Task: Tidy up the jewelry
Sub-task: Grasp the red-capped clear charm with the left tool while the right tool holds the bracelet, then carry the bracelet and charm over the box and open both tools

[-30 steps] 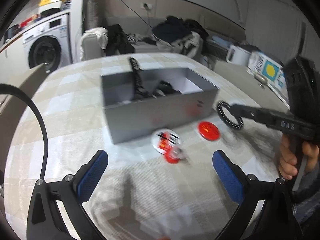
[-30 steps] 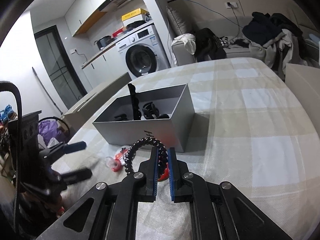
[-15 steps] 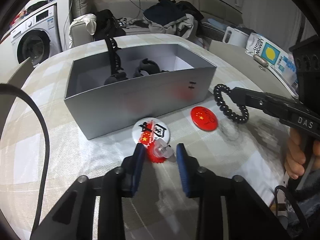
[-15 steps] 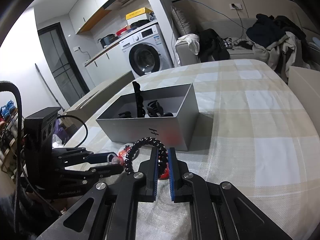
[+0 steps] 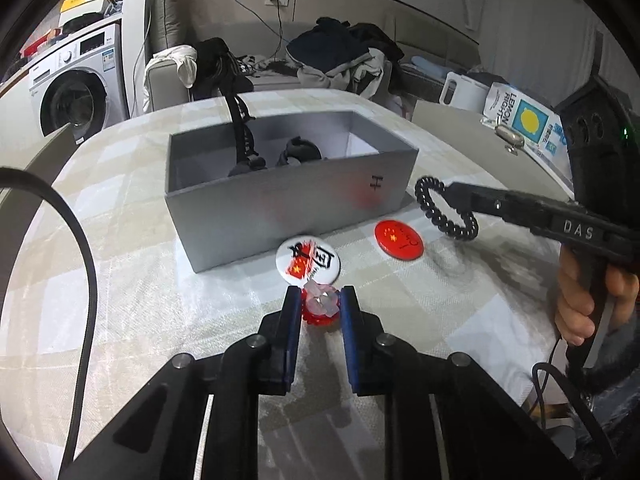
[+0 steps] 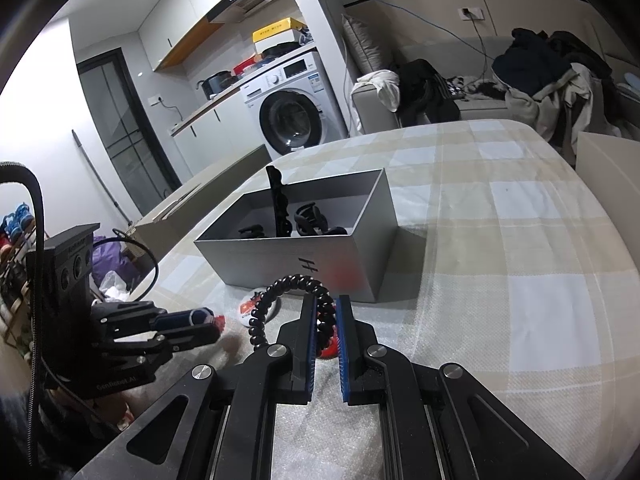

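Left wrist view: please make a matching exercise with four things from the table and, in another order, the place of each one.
Things:
1. black spiral hair tie
2. small red and clear plastic piece
3. white round badge
4. black hair claw clips

Places:
A. inside the grey cardboard box
B. on the cloth, touching the box's front wall
C. between the left gripper's blue pads
D. clamped in the right gripper, above the table

Pairs: 1-D, 2-C, 3-B, 4-A

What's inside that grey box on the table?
The grey box holds black hair clips: a long one propped upright and a claw clip beside it. The near wall hides part of the floor, so anything lying there cannot be seen.
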A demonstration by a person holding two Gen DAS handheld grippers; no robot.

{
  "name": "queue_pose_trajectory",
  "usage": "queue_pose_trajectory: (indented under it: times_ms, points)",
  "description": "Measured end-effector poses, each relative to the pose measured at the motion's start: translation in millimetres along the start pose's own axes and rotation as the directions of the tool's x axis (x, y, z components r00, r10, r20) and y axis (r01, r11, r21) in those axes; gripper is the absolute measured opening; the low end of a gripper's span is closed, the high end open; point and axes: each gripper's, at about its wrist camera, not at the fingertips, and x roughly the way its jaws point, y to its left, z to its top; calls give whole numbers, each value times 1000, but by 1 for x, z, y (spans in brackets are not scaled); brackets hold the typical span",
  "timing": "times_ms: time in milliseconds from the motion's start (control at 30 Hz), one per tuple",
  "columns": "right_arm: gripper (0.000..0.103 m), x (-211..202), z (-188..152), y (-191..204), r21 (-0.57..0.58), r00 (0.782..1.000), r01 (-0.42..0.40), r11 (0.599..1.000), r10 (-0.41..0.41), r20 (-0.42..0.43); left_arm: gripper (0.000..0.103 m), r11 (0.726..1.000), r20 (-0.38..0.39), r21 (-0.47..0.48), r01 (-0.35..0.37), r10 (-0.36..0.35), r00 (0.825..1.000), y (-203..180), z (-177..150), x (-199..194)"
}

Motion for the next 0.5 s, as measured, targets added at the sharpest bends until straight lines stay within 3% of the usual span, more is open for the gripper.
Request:
queue_pose_trajectory:
  times_ms: [200, 500]
  points:
    - [8, -6, 5, -5, 32, 1000, -5, 999, 5, 24, 14, 1000, 55, -22, 4, -3, 998, 4, 13, -13]
    - [8, -33, 46, 22, -8, 993, -3, 1000, 3, 120, 14, 999, 175, -42, -20, 27, 984, 12, 44, -43]
